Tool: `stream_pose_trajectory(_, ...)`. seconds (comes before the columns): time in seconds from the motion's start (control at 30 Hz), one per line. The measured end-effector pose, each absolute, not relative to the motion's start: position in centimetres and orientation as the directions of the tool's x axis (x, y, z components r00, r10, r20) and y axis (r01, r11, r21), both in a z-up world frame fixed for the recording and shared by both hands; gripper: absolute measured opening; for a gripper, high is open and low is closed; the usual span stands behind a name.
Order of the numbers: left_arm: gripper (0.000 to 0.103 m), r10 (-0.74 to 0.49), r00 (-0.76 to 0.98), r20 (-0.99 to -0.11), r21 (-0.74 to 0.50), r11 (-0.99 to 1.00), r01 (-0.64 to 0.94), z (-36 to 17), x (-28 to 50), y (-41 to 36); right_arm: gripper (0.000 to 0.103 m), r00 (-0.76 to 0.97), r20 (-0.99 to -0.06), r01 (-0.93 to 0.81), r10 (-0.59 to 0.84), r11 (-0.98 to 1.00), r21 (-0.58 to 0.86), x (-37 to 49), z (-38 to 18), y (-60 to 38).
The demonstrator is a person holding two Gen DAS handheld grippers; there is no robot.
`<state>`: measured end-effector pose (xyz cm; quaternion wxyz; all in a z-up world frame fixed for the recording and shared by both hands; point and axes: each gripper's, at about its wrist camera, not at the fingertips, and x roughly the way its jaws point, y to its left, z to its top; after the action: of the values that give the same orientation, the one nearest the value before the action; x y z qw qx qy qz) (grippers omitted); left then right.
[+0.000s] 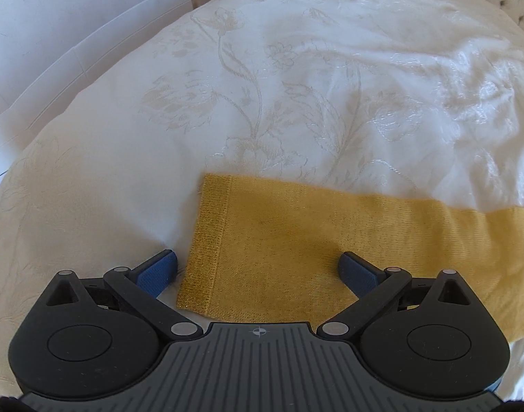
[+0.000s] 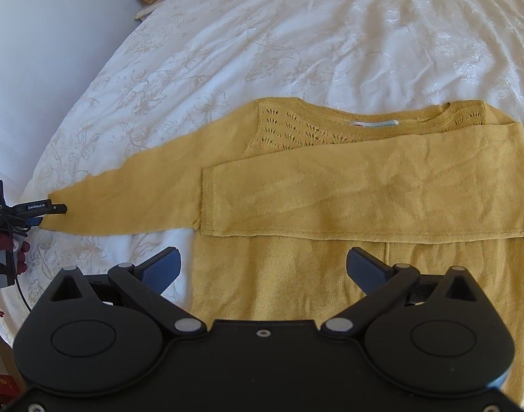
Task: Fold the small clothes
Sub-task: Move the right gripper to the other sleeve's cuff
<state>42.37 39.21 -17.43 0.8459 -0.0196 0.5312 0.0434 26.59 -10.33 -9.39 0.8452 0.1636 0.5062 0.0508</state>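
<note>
A mustard-yellow knit sweater (image 2: 347, 185) lies flat on the bed's white floral-embroidered bedspread (image 2: 262, 34). One sleeve is folded across its chest just ahead of the right claw (image 2: 263, 267), whose blue-padded jaws stand wide apart, holding nothing. The other sleeve (image 1: 296, 240) stretches out sideways, its ribbed cuff (image 1: 203, 243) lying between the spread, empty jaws of the left claw (image 1: 256, 271). Open lacework patterns the sweater's shoulders.

Two close downward views, shared sweater (image 1: 296, 247)
</note>
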Motion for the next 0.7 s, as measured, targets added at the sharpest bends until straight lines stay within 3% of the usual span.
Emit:
stream_pose_trajectory(0.17, 0.067, 0.02, 0.457, -0.889, -0.028, 0.995, -0.098, -17.2, 42.5, 39.3, 0.102, 0.463, -0.85, 0.07, 0.252, 0.945, 0.318, 26.9, -9.7, -9.7)
stream_pose_trajectory(0.2, 0.046, 0.005, 0.456, -0.89, -0.047, 0.994, -0.103, -17.1, 42.6, 39.5, 0.102, 0.46, -0.851, 0.067, 0.253, 0.946, 0.318, 26.9, -9.8, -9.6)
stream_pose_trajectory(0.27, 0.021, -0.025, 0.449, -0.893, -0.088, 0.989, -0.12, -17.0, 42.6, 39.9, 0.102, 0.454, -0.853, 0.061, 0.259, 0.945, 0.32, 26.9, -9.9, -9.4)
stream_pose_trajectory(0.33, 0.017, -0.062, 0.445, -0.893, -0.138, 0.981, -0.139, -16.5, 42.5, 40.2, 0.102, 0.45, -0.853, 0.058, 0.264, 0.945, 0.323, 26.9, -10.0, -9.2)
stream_pose_trajectory(0.7, 0.017, -0.228, 0.54, -0.811, -0.298, 0.953, -0.046, -10.1, 40.7, 35.1, 0.102, 0.447, -0.845, 0.054, 0.293, 0.934, 0.352, 26.0, -10.6, -9.9)
